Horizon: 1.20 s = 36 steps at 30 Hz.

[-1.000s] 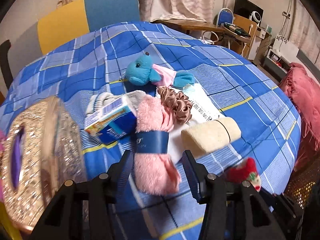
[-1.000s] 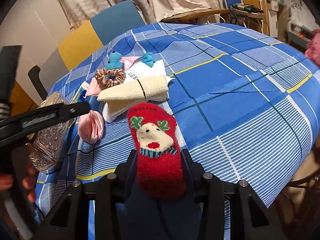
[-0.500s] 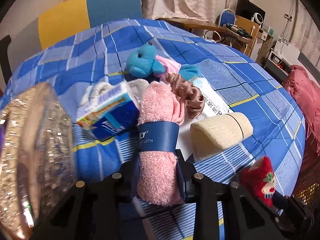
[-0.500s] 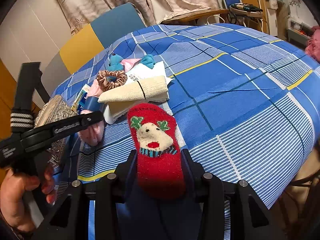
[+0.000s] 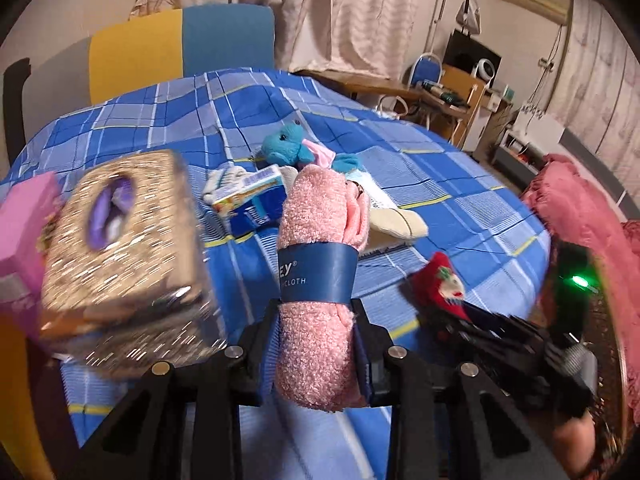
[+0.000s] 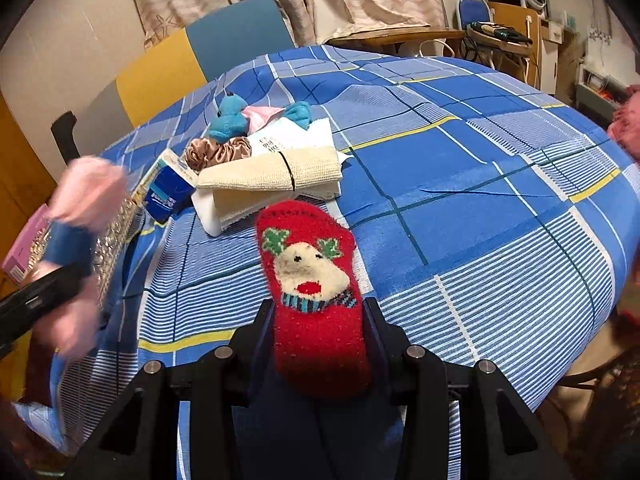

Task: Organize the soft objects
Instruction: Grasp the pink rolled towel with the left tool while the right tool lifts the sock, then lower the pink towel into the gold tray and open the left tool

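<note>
I saw the left gripper (image 5: 316, 344) clamped on the pink rolled cloth (image 5: 320, 248), lifted clear beside the glittery tissue box (image 5: 120, 256); its band read "CLOTH", the rest cut off. The right gripper (image 6: 320, 320) was clamped on the red sock (image 6: 316, 288), with the bare blue checked tablecloth (image 6: 480, 184) beyond. The tissue box was blurred.

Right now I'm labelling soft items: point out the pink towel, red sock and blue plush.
pink towel (image 5: 316, 224), left wrist view, fluffy upper roll.
red sock (image 6: 316, 344), right wrist view, lower red part.
blue plush (image 6: 228, 118), right wrist view, its head.
</note>
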### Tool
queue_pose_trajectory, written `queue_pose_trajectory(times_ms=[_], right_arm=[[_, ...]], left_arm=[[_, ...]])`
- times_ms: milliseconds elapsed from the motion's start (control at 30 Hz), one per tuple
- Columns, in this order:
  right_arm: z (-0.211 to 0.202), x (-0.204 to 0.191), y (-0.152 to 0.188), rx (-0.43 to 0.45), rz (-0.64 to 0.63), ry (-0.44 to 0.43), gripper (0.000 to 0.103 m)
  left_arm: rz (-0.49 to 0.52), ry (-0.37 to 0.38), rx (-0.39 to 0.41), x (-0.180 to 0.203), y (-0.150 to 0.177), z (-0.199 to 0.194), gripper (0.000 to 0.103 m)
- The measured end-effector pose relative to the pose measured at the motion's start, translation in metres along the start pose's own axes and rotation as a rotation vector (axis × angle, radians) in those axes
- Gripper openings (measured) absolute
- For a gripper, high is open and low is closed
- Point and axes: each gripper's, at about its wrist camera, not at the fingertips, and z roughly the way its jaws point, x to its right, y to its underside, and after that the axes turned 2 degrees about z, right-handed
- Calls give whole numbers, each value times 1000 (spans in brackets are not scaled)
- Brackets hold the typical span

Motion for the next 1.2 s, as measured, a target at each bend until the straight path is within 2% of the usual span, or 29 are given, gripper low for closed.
queue_pose_trajectory(times_ms=[133, 300, 467, 733, 800, 1000, 1200], right_arm=[[-2, -1, -4, -2, 10, 17, 28], [-14, -11, -1, 33, -4, 2, 26], [-22, -28, 1, 20, -42, -7, 25], [-42, -54, 11, 27, -77, -64, 25], [-50, -64, 14, 30, -89, -80, 25], [-70, -88, 22, 41, -114, -131, 25], [-89, -115, 35, 46, -149, -191, 25]], left_arm=[[-15, -14, 49, -23, 12, -40, 32], [-89, -79, 84, -73, 25, -80, 32], [-192, -147, 84, -129, 42, -100, 32], [-283, -276, 7, -215, 62, -108, 32], [-331, -296, -13, -242, 67, -107, 32], [-418, -401, -83, -315, 77, -98, 32], [-467, -451, -157, -373, 81, -79, 32]])
